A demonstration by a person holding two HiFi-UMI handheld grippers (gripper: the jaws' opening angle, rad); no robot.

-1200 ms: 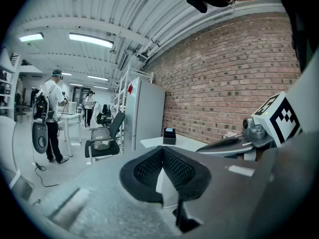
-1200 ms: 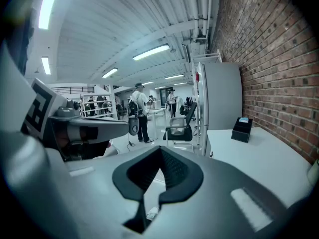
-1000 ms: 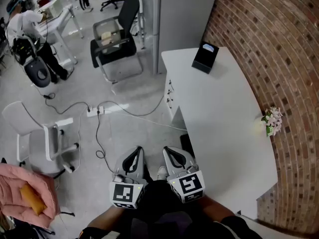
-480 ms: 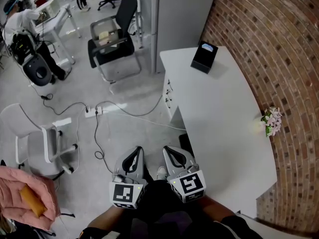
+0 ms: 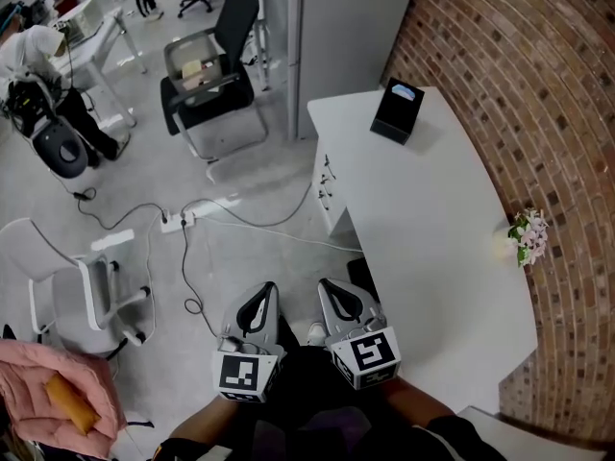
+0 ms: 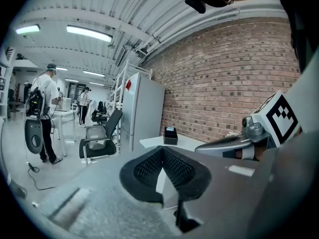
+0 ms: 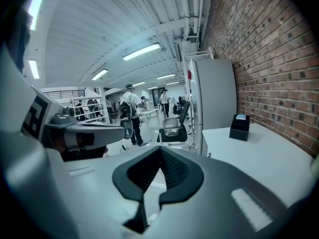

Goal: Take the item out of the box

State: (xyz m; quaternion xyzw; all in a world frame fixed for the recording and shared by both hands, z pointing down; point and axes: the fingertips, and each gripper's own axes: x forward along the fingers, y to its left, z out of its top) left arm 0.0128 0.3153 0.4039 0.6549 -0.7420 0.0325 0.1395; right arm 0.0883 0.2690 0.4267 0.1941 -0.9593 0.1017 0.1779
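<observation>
A small black box with a pale item in its open top stands at the far end of the white table. It also shows far ahead in the left gripper view as the box and in the right gripper view as the box. My left gripper and right gripper are held side by side close to my body, over the floor beside the table's near left edge. Both are shut and hold nothing. The left jaw tips and the right jaw tips meet.
A small pot of flowers stands at the table's right edge by the brick wall. A black office chair, a white chair, a power strip with cables and a pink jacket occupy the floor to the left. A person stands far left.
The head view has drifted slightly, so the room shifts a little. Both grippers stay shut in the same place near my body.
</observation>
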